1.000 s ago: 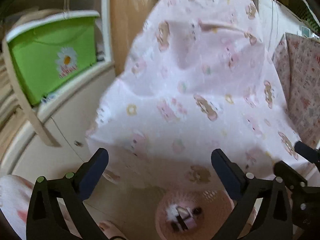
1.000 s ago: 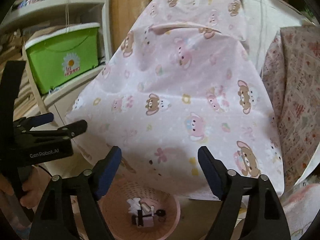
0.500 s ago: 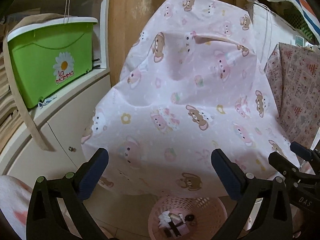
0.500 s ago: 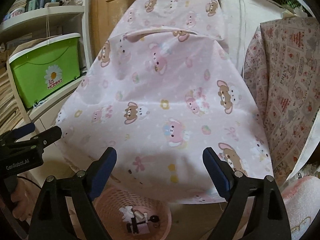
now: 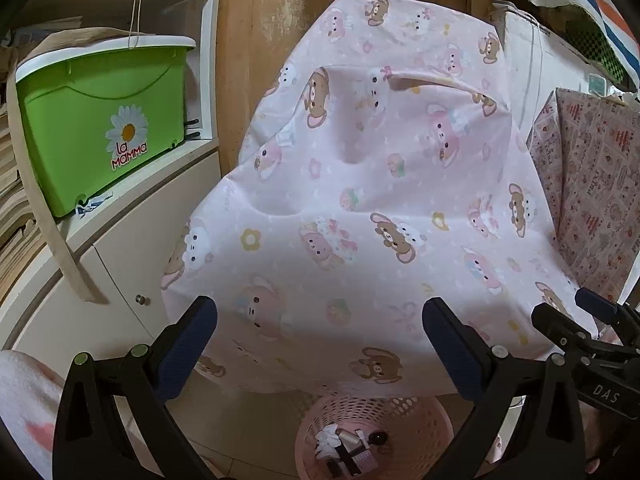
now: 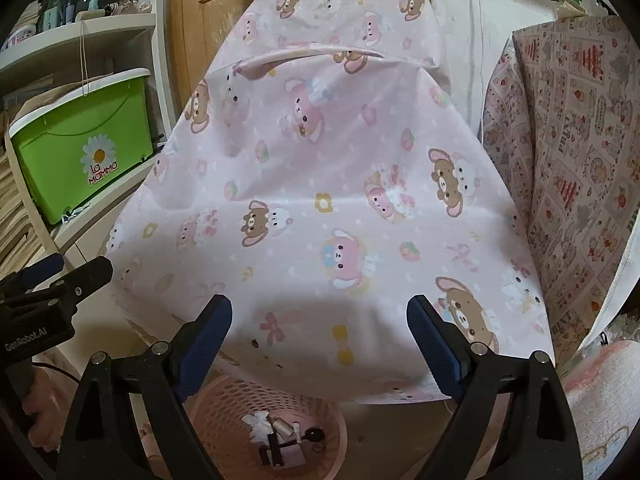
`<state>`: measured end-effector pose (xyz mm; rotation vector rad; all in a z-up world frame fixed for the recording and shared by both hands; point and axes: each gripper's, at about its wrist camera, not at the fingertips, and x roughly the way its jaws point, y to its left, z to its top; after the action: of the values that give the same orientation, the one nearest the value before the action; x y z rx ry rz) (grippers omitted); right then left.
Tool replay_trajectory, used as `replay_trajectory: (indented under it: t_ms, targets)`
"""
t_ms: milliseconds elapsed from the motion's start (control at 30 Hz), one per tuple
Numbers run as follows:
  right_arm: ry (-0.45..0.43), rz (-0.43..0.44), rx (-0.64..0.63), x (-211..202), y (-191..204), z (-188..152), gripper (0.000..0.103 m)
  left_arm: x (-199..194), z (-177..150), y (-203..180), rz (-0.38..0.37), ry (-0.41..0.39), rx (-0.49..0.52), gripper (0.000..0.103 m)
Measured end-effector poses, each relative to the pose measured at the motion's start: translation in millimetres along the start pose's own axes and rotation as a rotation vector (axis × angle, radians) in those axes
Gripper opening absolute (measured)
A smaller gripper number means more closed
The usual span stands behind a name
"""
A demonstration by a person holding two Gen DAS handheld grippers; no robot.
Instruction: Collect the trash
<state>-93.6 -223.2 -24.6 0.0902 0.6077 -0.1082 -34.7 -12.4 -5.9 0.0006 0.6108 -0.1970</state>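
A pink perforated trash basket (image 5: 416, 420) stands on the floor below the front edge of a table draped in a pink bear-print cloth (image 5: 380, 208); it also shows in the right wrist view (image 6: 240, 404). Crumpled white paper and small packets (image 6: 276, 436) lie inside it, also seen in the left wrist view (image 5: 344, 446). My left gripper (image 5: 320, 344) is open and empty above the cloth's front edge. My right gripper (image 6: 320, 340) is open and empty, level with it. Each gripper appears at the edge of the other's view.
A green lidded box (image 5: 100, 132) with a daisy label sits on a white cabinet shelf (image 5: 120, 216) at the left. A second patterned cloth (image 6: 572, 160) hangs at the right. A wooden door (image 5: 272, 40) stands behind the table.
Both grippers have pulled back and risen a little, so the cloth looks smaller and the basket sits lower in view. Both stay open and empty.
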Motion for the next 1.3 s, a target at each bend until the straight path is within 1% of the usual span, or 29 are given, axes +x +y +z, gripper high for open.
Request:
replay_trajectory:
  t_ms: [100,200,367,567,767,900,1033,1300]
  targets:
    - [-0.006,-0.004,-0.008,-1,1,0,0.091,-4,1,-1,0.021,-0.034,0.012,0.102]
    - [-0.007,-0.005,-0.014,-2,2,-1,0.091,-6,2,-2,0.02,-0.049,0.021,0.102]
    - [-0.005,-0.006,-0.011,-2,2,-1,0.091,-4,0,-5,0.021,-0.039,0.033,0.102]
    - [-0.008,-0.006,-0.008,-2,2,-1,0.091,-6,-1,-8,0.027,-0.05,0.048,0.102]
    - [-0.009,-0.007,0.002,-3,0,0,0.091,-3,-2,-8,0.005,-0.031,0.036,0.102]
    - [-0.007,-0.008,0.005,-3,-1,1,0.091,-3,-2,-10,0.007,-0.032,0.043,0.102]
    - [-0.006,-0.006,0.007,-3,-2,0,0.091,-1,-2,-8,-0.016,-0.014,0.024,0.102]
    - [-0.005,-0.006,0.005,-2,-2,1,0.091,1,-2,-6,-0.018,-0.008,0.009,0.102]
